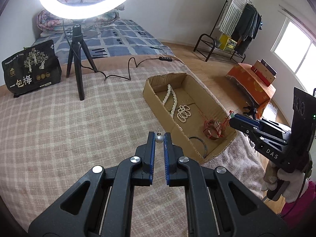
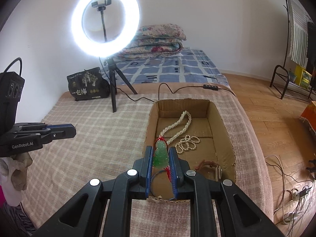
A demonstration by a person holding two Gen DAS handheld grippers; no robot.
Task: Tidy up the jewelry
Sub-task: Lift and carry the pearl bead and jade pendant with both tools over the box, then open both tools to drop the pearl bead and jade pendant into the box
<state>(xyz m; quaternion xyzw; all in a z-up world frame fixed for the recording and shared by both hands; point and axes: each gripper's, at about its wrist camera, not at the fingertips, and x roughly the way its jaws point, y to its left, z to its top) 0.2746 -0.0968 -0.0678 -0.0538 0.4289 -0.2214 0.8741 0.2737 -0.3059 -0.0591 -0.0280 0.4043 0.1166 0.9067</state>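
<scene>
Your left gripper (image 1: pixel 159 136) is pinched down to a narrow gap on a small silver bead earring (image 1: pixel 159 138), its thin post sticking up past the fingertips; it hangs above the checked blanket (image 1: pixel 59 128), just left of the cardboard box (image 1: pixel 150 90). Your right gripper (image 2: pixel 161 154) is clamped on a green jade pendant (image 2: pixel 161 155), the carved stone sitting upright between the blue pads (image 2: pixel 149 169) with its red cord (image 2: pixel 162 139) knotted at the top and trailing below (the gap between the fingers is only as wide as the stone). That gripper sits over the near end of the box.

Inside the box you already have a twisted pearl necklace (image 2: pixel 182 124), a looser pearl strand (image 2: pixel 187 143) beside it, a watch with a brown strap (image 2: pixel 214 167) and a thin dark bangle (image 1: pixel 199 144).

Readable writing: "GenRobot.AI" on the side of your left gripper in the right wrist view, and "DAS" on your right gripper in the left wrist view. The black bag (image 1: pixel 31 69) by the ring light (image 2: pixel 105 20) tripod carries large characters "一包梅"; its smaller print is too fine to read
</scene>
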